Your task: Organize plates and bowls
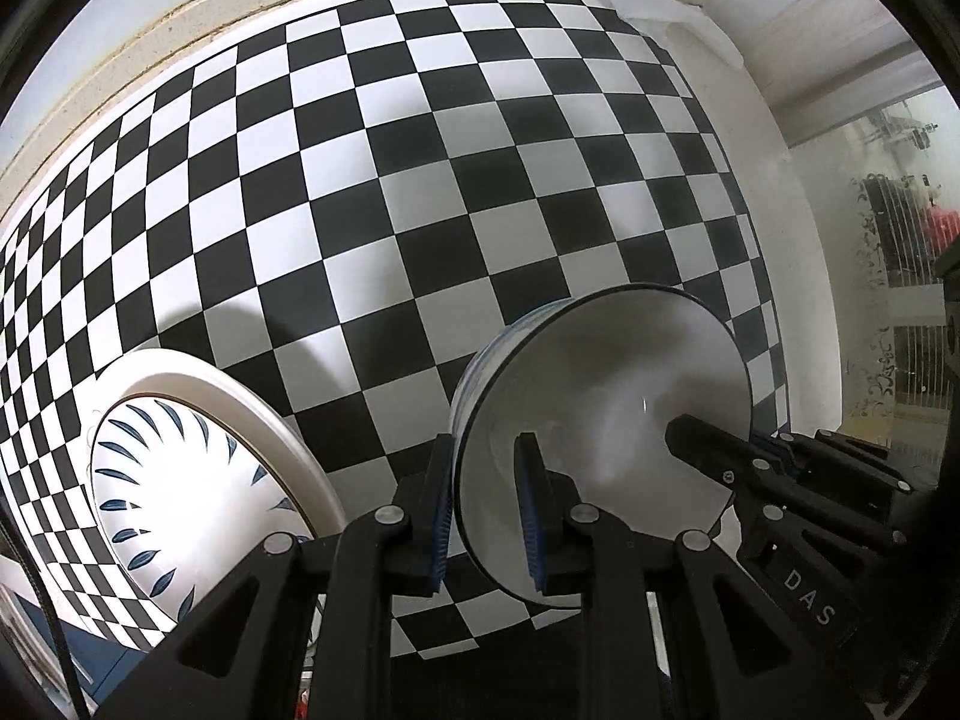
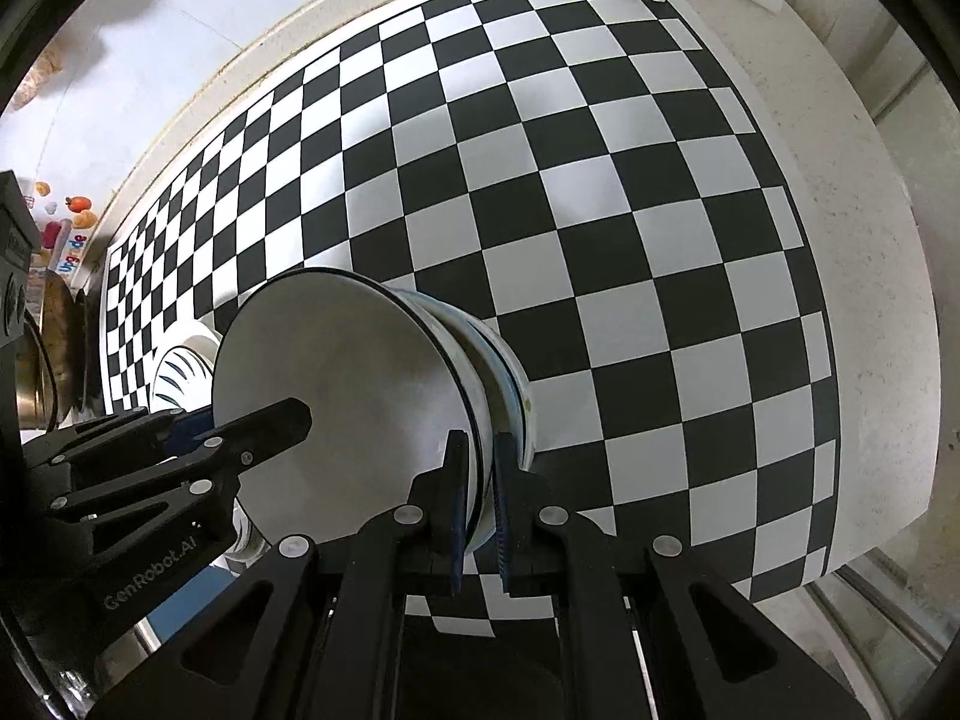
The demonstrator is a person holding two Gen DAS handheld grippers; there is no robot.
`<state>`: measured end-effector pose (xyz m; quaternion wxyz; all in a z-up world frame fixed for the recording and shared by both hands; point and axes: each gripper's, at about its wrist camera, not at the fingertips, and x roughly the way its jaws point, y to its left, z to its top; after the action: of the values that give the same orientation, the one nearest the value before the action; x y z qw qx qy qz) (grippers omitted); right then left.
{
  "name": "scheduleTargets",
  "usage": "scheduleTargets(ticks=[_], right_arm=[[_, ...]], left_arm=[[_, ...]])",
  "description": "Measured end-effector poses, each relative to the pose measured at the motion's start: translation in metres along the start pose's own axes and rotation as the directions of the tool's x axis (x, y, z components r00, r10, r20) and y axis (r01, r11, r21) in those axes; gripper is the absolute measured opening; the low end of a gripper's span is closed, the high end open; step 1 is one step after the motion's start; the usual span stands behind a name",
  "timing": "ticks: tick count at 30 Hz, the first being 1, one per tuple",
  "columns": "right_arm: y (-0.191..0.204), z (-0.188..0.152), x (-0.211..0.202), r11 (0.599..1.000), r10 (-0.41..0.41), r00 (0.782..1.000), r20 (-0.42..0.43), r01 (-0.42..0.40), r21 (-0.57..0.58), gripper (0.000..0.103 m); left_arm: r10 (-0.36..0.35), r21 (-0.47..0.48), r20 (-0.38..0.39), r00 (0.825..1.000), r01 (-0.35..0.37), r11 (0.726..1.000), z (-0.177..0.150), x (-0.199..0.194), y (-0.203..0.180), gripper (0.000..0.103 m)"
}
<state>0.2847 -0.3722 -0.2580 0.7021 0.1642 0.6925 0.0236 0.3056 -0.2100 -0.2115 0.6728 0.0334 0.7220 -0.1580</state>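
Black and white checks are covering the mat [image 1: 420, 192] that is filling the left wrist view. The left gripper [image 1: 487, 516] is pointing steeply down and is clamping the rim of a white bowl [image 1: 606, 420] with a thin dark edge, one blue pad outside the wall and one inside. The right gripper [image 1: 708, 456] is reaching into the same bowl from the right. A plate [image 1: 174, 480] with blue leaf marks is lying on the mat to the left, apart from the bowl.

In the right wrist view, the right gripper [image 2: 480, 510] is pinching the bowl's [image 2: 336, 372] opposite rim, its pads tight on the wall. The left gripper [image 2: 264, 426] is showing at the left, over the bowl's inside. The plate [image 2: 180, 372] is peeking out behind the bowl, on the mat [image 2: 600, 210].
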Motion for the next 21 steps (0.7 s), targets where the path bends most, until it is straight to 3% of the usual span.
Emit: scheduleTargets(ticks=[15,21], right_arm=[[0.001,0.003,-0.003,1.0,-0.016,1.0,-0.011,0.016,0.006,0.012],[0.0,-0.003,-0.011,1.0,-0.014,1.0,-0.002,0.014,0.013,0.02]], left_arm=[[0.004,-0.007,-0.01,1.0,-0.004,1.0,-0.006,-0.001,0.002,0.017],[0.002,-0.006,0.017,1.0,-0.002,1.0,-0.012,-0.011,0.004,0.017]])
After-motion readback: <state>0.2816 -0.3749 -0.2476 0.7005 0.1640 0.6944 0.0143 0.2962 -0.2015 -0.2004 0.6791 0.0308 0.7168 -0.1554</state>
